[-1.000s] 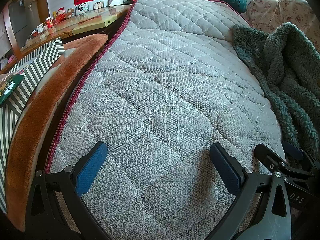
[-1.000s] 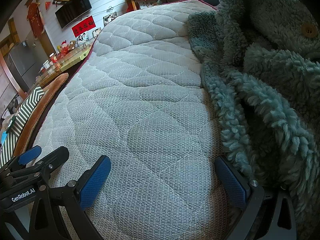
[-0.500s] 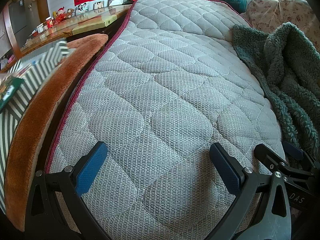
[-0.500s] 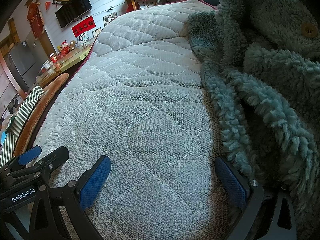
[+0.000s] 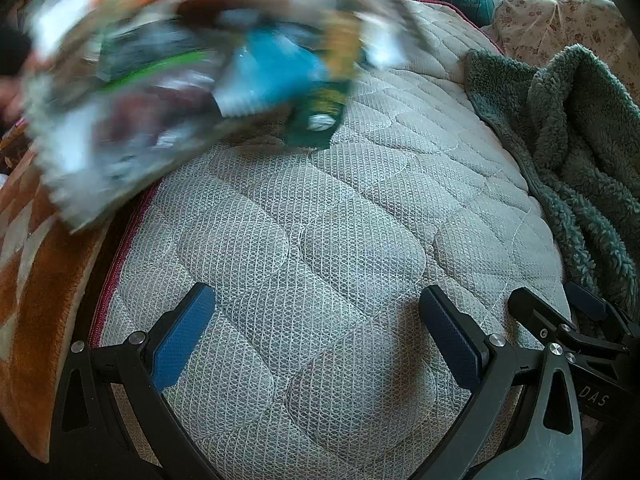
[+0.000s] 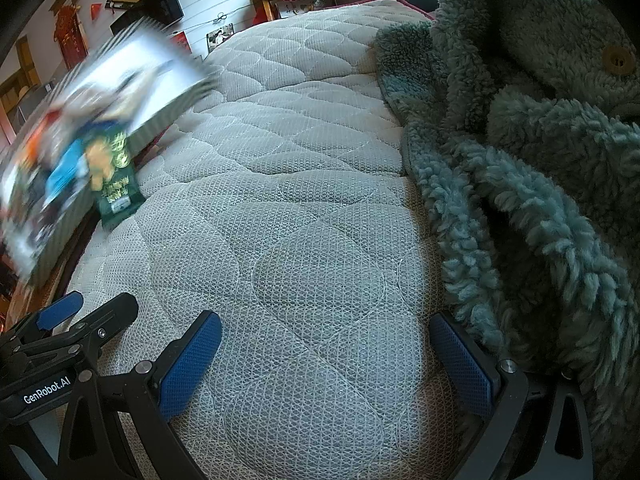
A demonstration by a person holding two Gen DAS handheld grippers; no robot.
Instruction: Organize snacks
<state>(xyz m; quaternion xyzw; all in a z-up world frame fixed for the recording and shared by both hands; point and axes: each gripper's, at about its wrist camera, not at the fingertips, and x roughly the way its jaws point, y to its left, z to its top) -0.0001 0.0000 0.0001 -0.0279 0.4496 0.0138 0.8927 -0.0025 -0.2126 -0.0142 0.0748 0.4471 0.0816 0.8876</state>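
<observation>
A striped box [image 6: 132,76] is tipped over the left edge of the grey quilted mattress [image 5: 340,240], blurred by motion. Snack packets spill from it: a blue packet [image 5: 272,72] and a dark green packet [image 5: 320,116] in the left wrist view. The green packet [image 6: 116,188] touches the mattress [image 6: 320,240] in the right wrist view, with the blue one [image 6: 64,176] above it. My left gripper [image 5: 316,340] is open and empty, low over the near end. My right gripper [image 6: 324,364] is open and empty beside it.
A teal fleece coat [image 5: 568,152] lies along the mattress's right side and fills the right of the right wrist view [image 6: 540,160]. An orange plush cushion [image 5: 36,272] runs along the left edge. A floral sofa [image 5: 560,24] stands behind.
The striped box has swung up from the left and tipped over the mattress, and snack packets are falling out of it. Both grippers have stayed still and open.
</observation>
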